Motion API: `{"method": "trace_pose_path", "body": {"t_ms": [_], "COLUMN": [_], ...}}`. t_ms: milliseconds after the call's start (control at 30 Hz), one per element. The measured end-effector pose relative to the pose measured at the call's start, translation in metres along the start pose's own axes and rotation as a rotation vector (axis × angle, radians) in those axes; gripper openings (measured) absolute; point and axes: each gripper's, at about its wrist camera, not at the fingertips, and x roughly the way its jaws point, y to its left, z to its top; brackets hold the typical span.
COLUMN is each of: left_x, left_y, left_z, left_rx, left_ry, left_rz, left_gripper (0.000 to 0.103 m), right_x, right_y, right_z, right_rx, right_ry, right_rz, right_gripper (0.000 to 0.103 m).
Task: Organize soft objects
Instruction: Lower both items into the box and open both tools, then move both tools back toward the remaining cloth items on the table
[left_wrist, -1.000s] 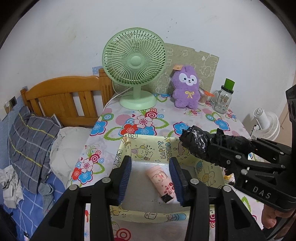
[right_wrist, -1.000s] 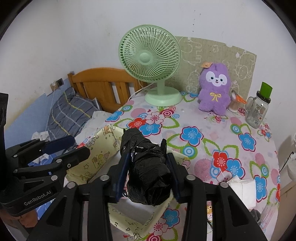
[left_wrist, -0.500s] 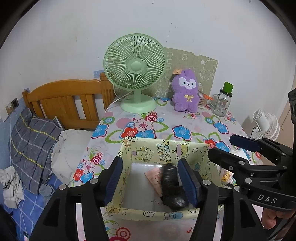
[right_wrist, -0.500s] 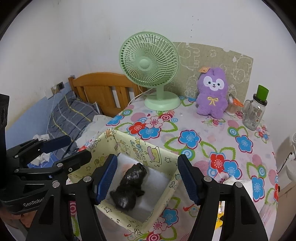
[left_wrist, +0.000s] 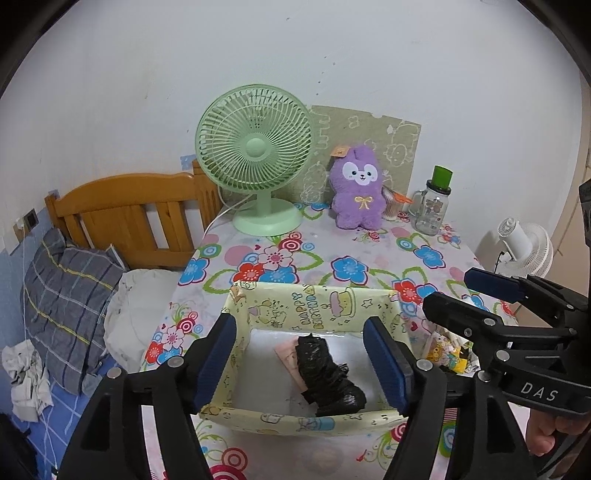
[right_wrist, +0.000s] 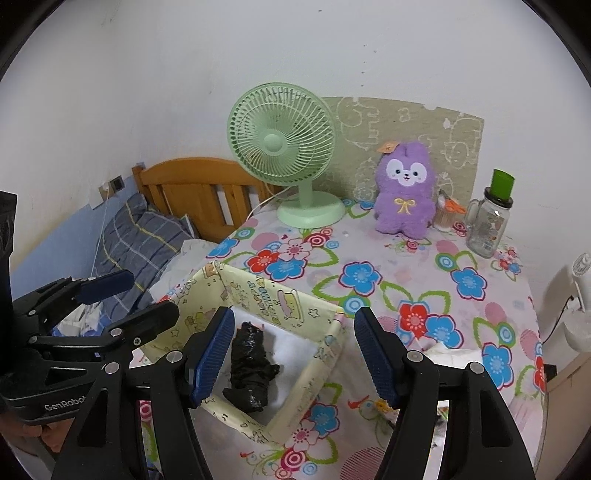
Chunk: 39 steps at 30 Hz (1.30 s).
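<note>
I am looking down at a table (left_wrist: 373, 254) under a flowered cloth, with a shallow yellow cardboard box (left_wrist: 314, 301) near its front edge. A second ago my right gripper (right_wrist: 293, 354) was clamping a crumpled black bag (left_wrist: 327, 376); now that bag is lying loose on the box floor, partly covering a pink tube (left_wrist: 286, 350) that my left gripper (left_wrist: 301, 363) was straddling and has let go. Both sets of jaws have just been opening. The left ones are standing wide with nothing pressed between them, and the right ones are wide and empty too, hovering above the box. I am judging that two soft things are now stowed, so this drop is finished. Along the back edge of the table a green fan (left_wrist: 255, 155) is standing beside a purple plush toy (left_wrist: 356, 192) and a glass jar (left_wrist: 432, 208). The plush looks like the next soft thing to fetch, though it is sitting well apart from the box.
</note>
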Motion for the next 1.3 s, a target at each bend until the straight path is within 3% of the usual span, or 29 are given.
{"method": "trace_pose_path", "body": {"t_ms": [467, 1300], "left_x": [-0.018, -0.018], "left_y": [-0.035, -0.106], "left_z": [0.004, 0.008], "left_rx": [0.045, 0.126], "left_ry": [-0.044, -0.043], "left_rz": [-0.006, -0.065], "left_gripper": [0.096, 0.102], "right_x": [-0.034, -0.079], "right_y": [-0.028, -0.09], "right_z": [-0.012, -0.035], "right_rx": [0.046, 0.127], "right_ry": [-0.041, -0.069], "right_rz": [-0.032, -0.127], "right_gripper": [0.071, 0.077]}}
